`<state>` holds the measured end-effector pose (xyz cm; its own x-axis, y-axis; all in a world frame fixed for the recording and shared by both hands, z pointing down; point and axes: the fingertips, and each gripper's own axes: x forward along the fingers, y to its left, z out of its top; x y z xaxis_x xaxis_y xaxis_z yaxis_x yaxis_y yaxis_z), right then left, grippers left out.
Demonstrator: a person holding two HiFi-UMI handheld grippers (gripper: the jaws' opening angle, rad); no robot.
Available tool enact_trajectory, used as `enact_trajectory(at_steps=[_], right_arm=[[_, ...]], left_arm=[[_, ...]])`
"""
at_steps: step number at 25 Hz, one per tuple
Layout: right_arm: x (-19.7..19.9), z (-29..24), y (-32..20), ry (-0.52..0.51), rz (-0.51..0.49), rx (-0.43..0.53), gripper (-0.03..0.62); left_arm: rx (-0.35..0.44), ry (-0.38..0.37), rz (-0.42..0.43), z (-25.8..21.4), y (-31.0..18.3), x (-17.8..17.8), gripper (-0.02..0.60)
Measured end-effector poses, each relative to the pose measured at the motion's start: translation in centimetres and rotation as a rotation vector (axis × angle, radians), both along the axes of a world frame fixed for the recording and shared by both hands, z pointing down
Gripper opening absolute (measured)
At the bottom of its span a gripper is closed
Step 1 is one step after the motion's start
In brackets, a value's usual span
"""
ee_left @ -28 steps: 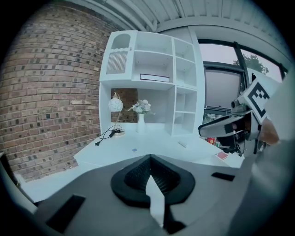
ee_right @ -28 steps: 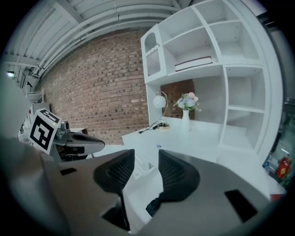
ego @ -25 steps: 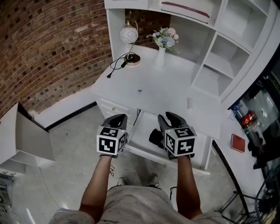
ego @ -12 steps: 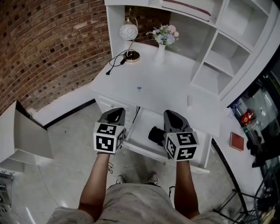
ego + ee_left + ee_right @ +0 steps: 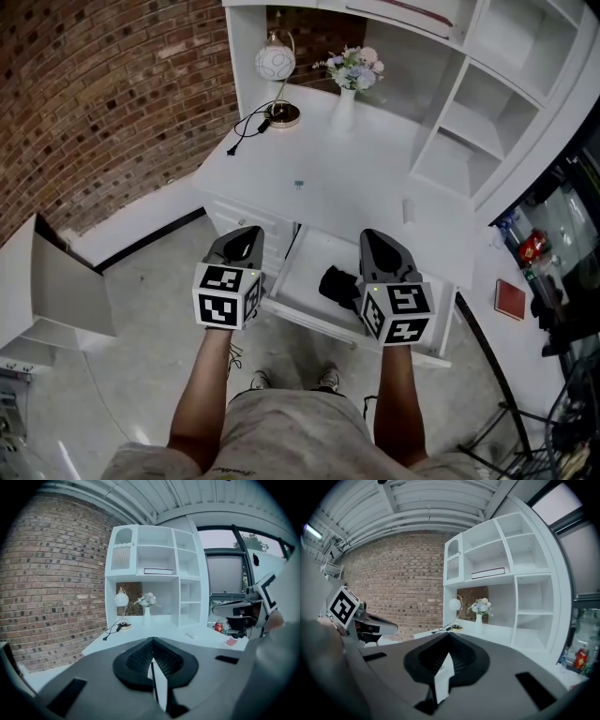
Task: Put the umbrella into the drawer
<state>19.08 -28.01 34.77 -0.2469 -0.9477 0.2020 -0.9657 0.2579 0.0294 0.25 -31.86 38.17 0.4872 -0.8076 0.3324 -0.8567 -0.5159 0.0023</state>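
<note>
Left tool and right tool both have their jaws together and empty, over the open drawer's front edge. The folded black umbrella lies inside, near that edge. It is probably light, soft fabric over a stiff core, best gripped mid-body. The surface overhangs the drawer's back, so free room lies frontward.

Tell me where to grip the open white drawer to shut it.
Probably the front panel's top edge on the open white drawer, coming from the person's side. That straight lip lies bare and faces the person, and the black folded umbrella sits inside, behind it.
</note>
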Motion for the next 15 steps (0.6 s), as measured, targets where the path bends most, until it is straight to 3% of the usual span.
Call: enact_trajectory(at_steps=[15], right_arm=[[-0.5,0.46,0.31,0.006,-0.015,0.005,0.003]], left_arm=[[-0.007,-0.018,-0.005,0.69,0.53,0.26,-0.005]])
